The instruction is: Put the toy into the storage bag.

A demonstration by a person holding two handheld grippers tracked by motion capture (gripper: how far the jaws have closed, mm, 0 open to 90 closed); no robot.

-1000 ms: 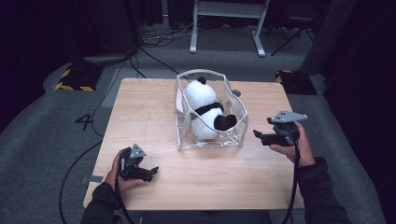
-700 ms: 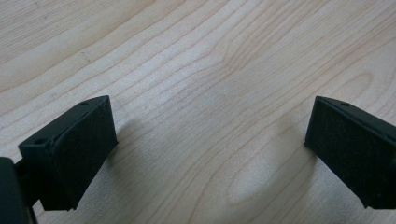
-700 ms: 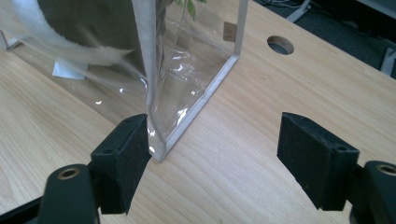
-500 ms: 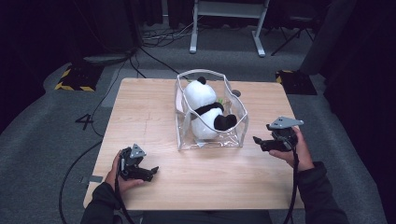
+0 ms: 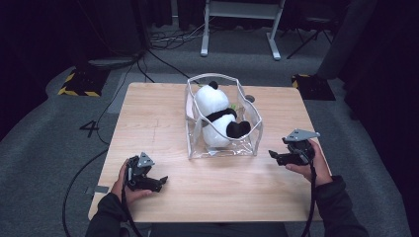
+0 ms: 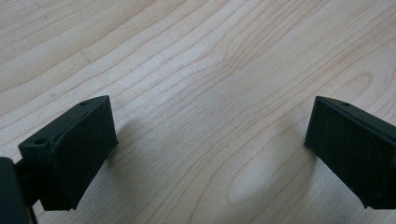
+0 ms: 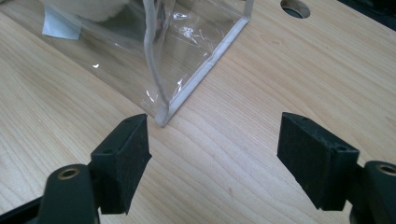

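A clear plastic bag with pale piping stands open in the middle of the wooden table. Inside it lies a black-and-white panda plush. My left gripper rests near the table's front left, open, with only bare wood between its pads. My right gripper hovers low at the bag's right front corner, open and empty. In the right gripper view, the bag's bottom corner lies just beyond the left pad.
A round cable hole is cut in the table behind the bag. Beyond the table, a white metal frame, cables and hazard-striped blocks sit on the grey floor. Bare wood lies in front of the bag between the hands.
My right gripper has sunk toward the tabletop beside the bag. The left gripper, bag and panda have stayed put.
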